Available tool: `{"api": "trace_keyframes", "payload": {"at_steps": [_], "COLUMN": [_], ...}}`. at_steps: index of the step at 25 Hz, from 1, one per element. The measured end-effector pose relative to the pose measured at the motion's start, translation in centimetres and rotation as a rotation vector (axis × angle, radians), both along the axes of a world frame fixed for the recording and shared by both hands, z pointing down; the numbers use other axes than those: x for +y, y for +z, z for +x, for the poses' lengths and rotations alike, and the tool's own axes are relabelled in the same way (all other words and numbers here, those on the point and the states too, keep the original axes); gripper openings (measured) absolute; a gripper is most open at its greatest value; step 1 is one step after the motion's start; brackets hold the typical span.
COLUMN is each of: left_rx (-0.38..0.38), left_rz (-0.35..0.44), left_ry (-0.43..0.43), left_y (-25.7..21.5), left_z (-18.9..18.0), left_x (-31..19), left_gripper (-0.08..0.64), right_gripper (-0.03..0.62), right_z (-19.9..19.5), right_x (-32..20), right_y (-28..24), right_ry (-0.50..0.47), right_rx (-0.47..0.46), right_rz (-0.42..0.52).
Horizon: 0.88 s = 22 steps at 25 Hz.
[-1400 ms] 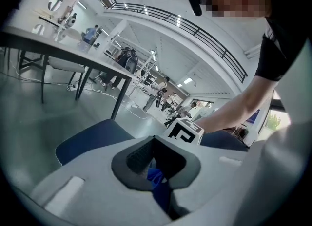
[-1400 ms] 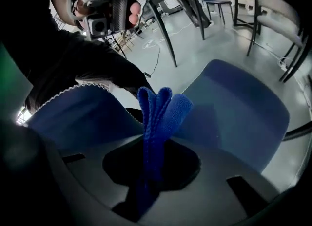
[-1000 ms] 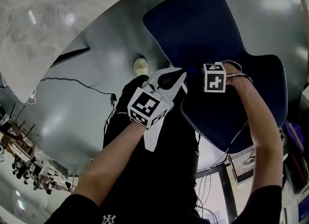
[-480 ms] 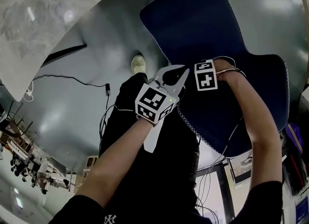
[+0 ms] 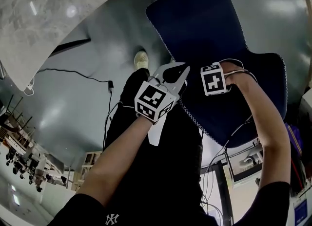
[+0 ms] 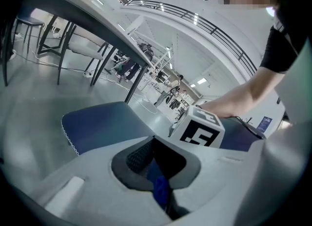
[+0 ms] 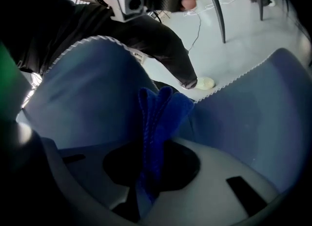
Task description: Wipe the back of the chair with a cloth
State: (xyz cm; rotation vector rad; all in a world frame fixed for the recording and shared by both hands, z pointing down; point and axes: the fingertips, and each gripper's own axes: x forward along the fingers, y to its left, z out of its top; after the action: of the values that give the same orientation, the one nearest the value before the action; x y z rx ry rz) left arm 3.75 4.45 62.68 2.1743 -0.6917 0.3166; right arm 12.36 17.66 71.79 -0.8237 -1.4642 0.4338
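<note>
Our right gripper (image 7: 157, 147) is clamped on the folded blue cloth (image 7: 158, 113), up by the navy chair (image 7: 87, 93). The left gripper (image 6: 155, 140) is closed too. We'd press the cloth flat on the backrest and wipe in long overlapping strokes

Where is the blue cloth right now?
In the right gripper view, the folded blue cloth stands upright, pinched between the jaws of the right gripper, with the dark blue fabric chair close behind it.

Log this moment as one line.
right claw: shut on cloth | cloth: against chair | left claw: shut on blue scrap, source unclear
</note>
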Motion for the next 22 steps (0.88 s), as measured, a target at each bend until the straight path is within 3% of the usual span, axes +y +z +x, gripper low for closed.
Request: {"api": "trace_keyframes", "payload": {"at_steps": [22], "left_rx": [0.079], "left_rz": [0.083], "left_ry": [0.115], "left_y": [-10.2], "left_z": [3.0], "left_x": [0.0], "left_gripper": [0.008], "right_gripper": [0.060], "right_z": [0.7], "right_x": [4.2], "right_y": [-19.1], "right_ry": [0.117], "right_rx": [-0.039], "right_rz": [0.077]}}
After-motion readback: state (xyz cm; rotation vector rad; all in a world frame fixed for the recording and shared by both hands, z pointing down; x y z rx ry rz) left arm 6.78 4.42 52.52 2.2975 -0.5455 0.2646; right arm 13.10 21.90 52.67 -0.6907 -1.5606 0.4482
